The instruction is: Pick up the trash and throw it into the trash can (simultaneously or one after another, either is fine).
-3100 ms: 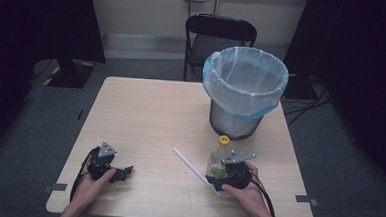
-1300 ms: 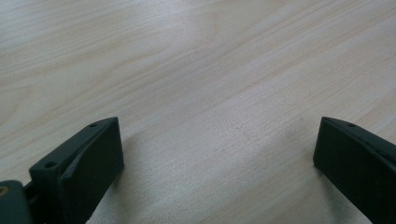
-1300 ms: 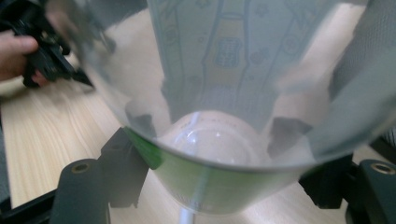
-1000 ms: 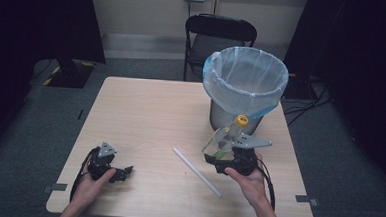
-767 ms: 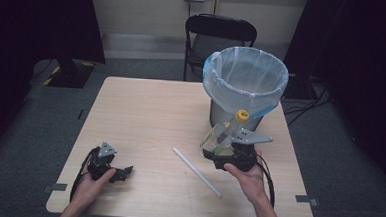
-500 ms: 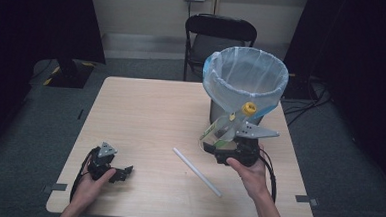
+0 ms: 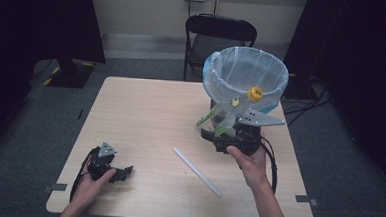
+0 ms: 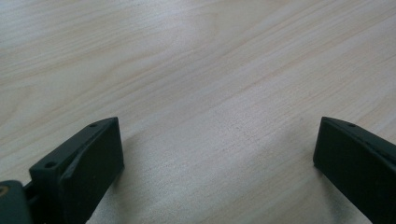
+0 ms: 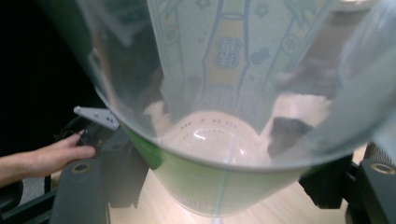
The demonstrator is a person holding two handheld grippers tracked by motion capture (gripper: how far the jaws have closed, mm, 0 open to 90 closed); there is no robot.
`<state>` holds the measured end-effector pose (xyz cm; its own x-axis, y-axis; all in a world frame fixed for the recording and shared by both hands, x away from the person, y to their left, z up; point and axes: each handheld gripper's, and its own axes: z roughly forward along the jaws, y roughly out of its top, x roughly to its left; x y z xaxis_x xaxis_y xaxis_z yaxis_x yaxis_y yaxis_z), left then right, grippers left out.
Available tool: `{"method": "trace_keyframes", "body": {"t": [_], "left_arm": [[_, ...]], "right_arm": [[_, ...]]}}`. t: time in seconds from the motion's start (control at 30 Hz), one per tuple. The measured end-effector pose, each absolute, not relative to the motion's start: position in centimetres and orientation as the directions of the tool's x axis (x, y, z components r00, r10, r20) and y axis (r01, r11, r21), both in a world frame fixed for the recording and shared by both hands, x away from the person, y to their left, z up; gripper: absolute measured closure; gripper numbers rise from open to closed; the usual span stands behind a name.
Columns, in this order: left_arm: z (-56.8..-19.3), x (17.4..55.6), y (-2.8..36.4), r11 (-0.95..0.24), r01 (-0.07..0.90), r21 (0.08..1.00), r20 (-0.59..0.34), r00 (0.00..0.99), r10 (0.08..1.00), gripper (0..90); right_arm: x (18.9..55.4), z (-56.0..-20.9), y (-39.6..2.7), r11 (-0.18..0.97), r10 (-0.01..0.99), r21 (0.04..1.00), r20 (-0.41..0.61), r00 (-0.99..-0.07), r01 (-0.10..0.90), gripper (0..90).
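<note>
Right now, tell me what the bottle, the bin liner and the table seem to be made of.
Bottle: clear plastic, it seems, glossy; the table shows through its wall in the right gripper view, and it has a printed label and a yellow cap.
Bin liner: thin translucent plastic film, pale blue, wrinkled over the rim.
Table: pale wood or wood-look laminate, matt, with fine grain lines in the left gripper view.
</note>
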<state>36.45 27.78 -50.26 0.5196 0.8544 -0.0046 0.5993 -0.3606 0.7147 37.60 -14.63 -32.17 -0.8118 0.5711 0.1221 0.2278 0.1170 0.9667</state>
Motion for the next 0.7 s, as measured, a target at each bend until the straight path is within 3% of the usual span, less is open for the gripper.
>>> {"method": "trace_keyframes", "body": {"t": [0.7], "left_arm": [[-50.3,36.5,27.8,-0.360,0.599,0.715,-0.005,0.520,0.854,1.1]], "right_arm": [[39.9,-25.2,-15.0,0.022,0.570,0.992,0.088,-0.817,0.122,27.8]]}}
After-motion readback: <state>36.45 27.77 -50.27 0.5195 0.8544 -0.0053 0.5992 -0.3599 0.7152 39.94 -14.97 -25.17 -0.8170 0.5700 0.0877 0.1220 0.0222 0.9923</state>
